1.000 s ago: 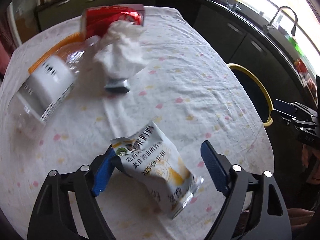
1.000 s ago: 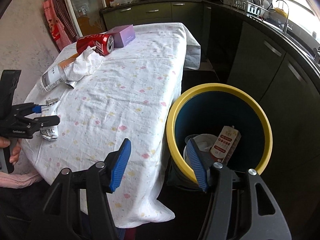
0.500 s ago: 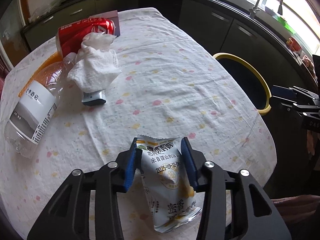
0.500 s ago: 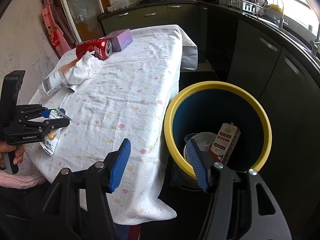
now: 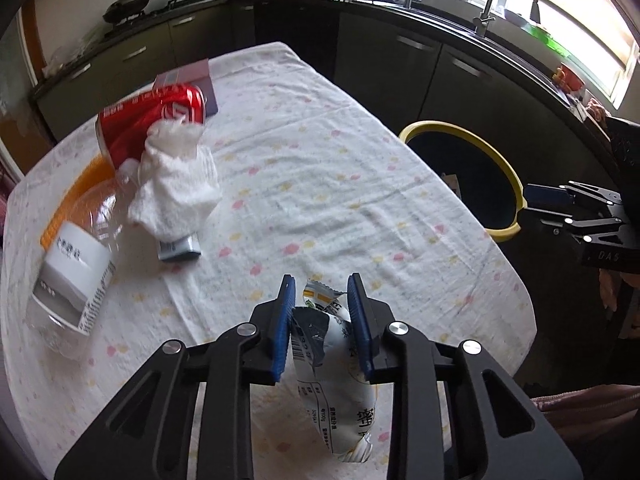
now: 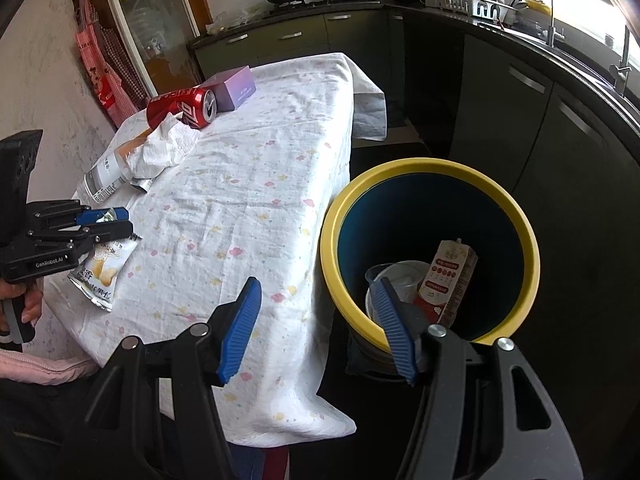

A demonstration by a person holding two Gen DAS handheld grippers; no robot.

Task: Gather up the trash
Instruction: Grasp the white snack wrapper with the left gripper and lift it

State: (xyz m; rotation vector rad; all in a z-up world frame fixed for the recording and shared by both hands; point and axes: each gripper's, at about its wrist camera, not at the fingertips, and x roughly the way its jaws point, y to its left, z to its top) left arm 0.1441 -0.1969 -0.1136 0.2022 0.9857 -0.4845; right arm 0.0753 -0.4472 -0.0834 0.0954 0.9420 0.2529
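Note:
A white and yellow snack wrapper [image 5: 340,380] hangs crumpled between the blue pads of my left gripper [image 5: 321,284], whose jaws are closing and press on its upper end. In the right wrist view the left gripper [image 6: 116,220] holds the wrapper [image 6: 100,276] just over the near left corner of the table. My right gripper [image 6: 316,284] stands open with nothing in it, beside the table and over the rim of the yellow-rimmed bin [image 6: 424,168]. The bin holds a red and white carton [image 6: 448,280] and a clear cup [image 6: 392,276].
On the flowered tablecloth [image 5: 320,184] lie a red can [image 5: 148,120], a crumpled white tissue [image 5: 176,188], a clear bottle with an orange cap [image 5: 76,248], a small silver packet [image 5: 178,248] and a purple box [image 5: 192,76]. Dark kitchen cabinets run behind the bin [image 5: 448,128].
My left gripper has closed on the snack wrapper, crumpling it, and has lifted it a little off the cloth. The right gripper has stayed open in place by the bin.

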